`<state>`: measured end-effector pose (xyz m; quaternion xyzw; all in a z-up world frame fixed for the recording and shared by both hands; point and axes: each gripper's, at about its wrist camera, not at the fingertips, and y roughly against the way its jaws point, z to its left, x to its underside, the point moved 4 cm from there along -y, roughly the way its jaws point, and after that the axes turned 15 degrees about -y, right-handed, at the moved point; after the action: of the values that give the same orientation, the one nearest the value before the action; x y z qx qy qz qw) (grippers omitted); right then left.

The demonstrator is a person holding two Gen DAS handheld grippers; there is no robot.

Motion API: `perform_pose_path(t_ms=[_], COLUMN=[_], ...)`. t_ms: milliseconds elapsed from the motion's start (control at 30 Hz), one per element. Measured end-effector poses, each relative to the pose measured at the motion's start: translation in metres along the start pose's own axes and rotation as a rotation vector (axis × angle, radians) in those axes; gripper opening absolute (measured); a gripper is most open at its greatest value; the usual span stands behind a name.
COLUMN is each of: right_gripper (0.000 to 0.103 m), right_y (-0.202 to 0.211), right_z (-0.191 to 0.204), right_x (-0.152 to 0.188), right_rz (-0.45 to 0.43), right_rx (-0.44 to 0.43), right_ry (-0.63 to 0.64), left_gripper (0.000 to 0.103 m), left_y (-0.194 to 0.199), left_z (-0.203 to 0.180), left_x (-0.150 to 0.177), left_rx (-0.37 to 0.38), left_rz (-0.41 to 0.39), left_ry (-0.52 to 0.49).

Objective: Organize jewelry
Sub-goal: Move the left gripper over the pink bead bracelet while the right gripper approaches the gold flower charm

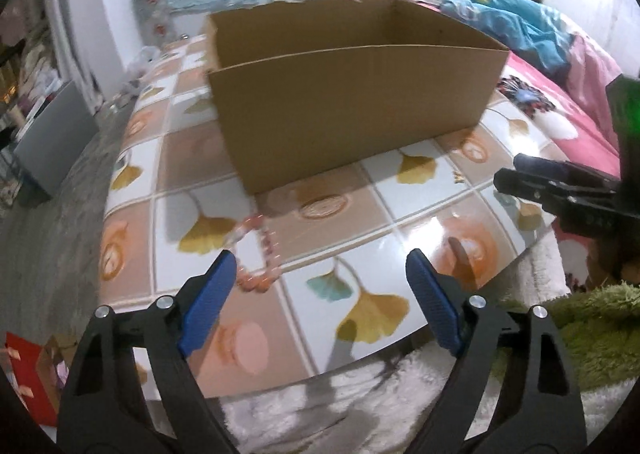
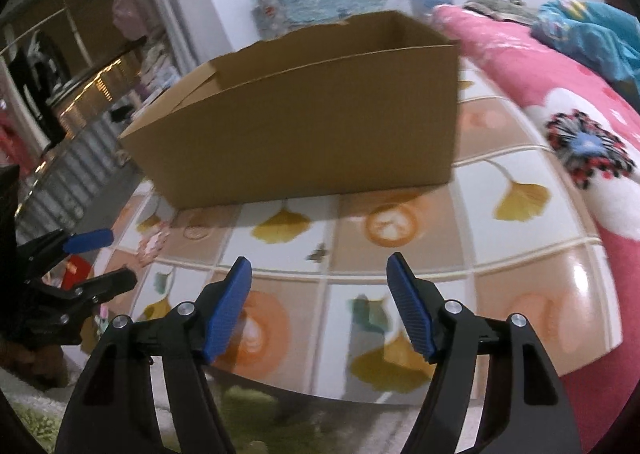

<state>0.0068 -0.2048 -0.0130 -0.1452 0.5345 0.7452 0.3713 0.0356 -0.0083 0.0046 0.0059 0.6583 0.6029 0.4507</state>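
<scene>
Both grippers are released and empty: the left gripper (image 1: 318, 270) hovers by one pink bead bracelet (image 1: 256, 254) on the table (image 1: 400, 182), the right gripper (image 2: 319, 270) near one small earring (image 2: 318, 253); beyond stands one cardboard box (image 1: 344, 102), so sorting seems barely begun

Both cams sit low behind their blue-padded fingers, tilted down, close over the glossy leaf-patterned tiled surface (image 1: 420, 190). Left looks from left, right from right; both share the open brown cardboard box (image 1: 352, 102).
</scene>
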Motion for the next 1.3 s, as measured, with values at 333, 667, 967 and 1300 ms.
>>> perform_pose_path(t_ms=[333,667,967,1300], right_gripper=[0.063,0.062,0.058,0.043], right_y=[-0.014,-0.018,-0.014,-0.014], right_z=[0.014,0.007,-0.003,-0.011], right_x=[0.001,-0.002,-0.005,-0.005], right_rz=[0.046,0.052,0.034,0.034], right_rx=[0.005,0.024,0.055,0.090], right_ry=[0.040,0.020,-0.003,-0.008], left_gripper=[0.050,0.026,0.022,0.022], left_y=[-0.020,-0.054,-0.066,-0.077], left_z=[0.017,0.030,-0.006,-0.064], left_x=[-0.004,0.001,-0.023,-0.050], left_rx=[0.052,0.086,0.216,0.344], left_rz=[0.013,0.107,0.057,0.013], left_ry=[0.058,0.131,0.052,-0.102])
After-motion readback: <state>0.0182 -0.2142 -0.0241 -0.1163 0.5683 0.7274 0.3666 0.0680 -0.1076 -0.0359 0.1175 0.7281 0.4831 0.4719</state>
